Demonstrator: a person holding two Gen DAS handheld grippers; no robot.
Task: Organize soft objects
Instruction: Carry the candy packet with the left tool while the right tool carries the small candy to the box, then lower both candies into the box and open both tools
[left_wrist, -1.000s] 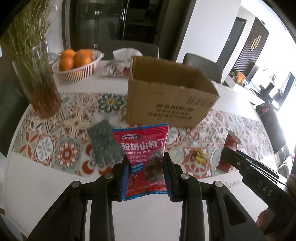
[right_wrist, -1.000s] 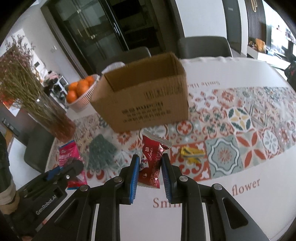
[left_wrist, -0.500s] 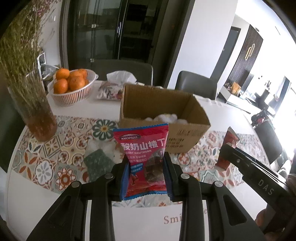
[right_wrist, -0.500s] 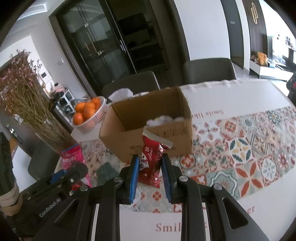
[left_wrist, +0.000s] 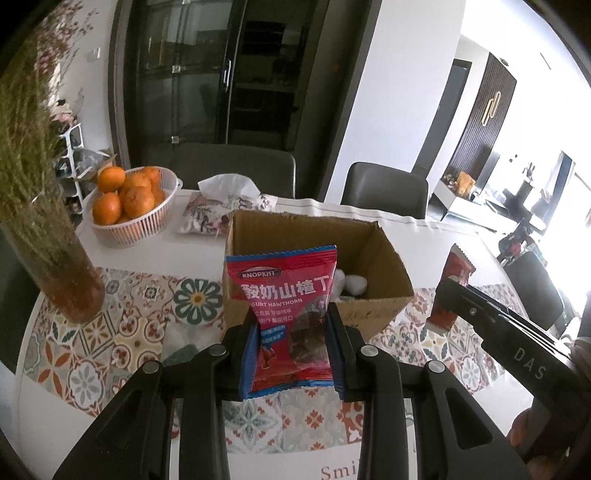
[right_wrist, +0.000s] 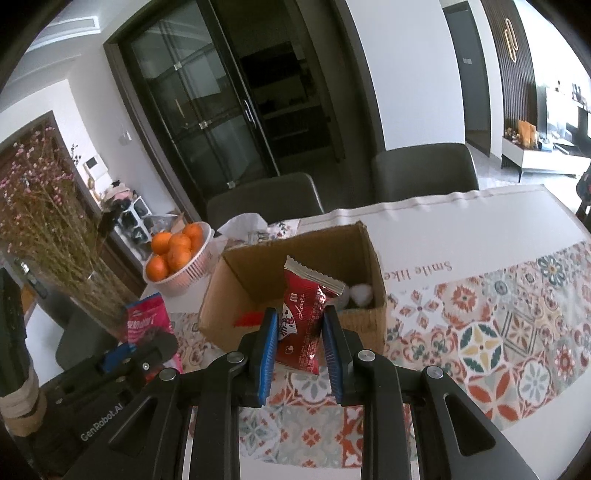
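The left gripper (left_wrist: 291, 350) squeezes a pink snack bag (left_wrist: 282, 299) between its blue pads, and the bag stands up tall with its long side pointing up. The right gripper (right_wrist: 300, 345) is closed tight on a small red candy bag (right_wrist: 304, 317), which also stands up but leans a little to the right. Both bags are in the air above the table (right_wrist: 480, 218), not lying on it. The open cardboard box (left_wrist: 384, 266) sits straight ahead of both grippers and a bit lower, with its open top facing up. Something white and fluffy (right_wrist: 360, 293) already lies inside, in the near right corner. From each camera the bag covers part of the box's near wall. I think the next move is to go forward over that wall and let go. Both hands look about as near to the box, so I cannot tell which would drop first.
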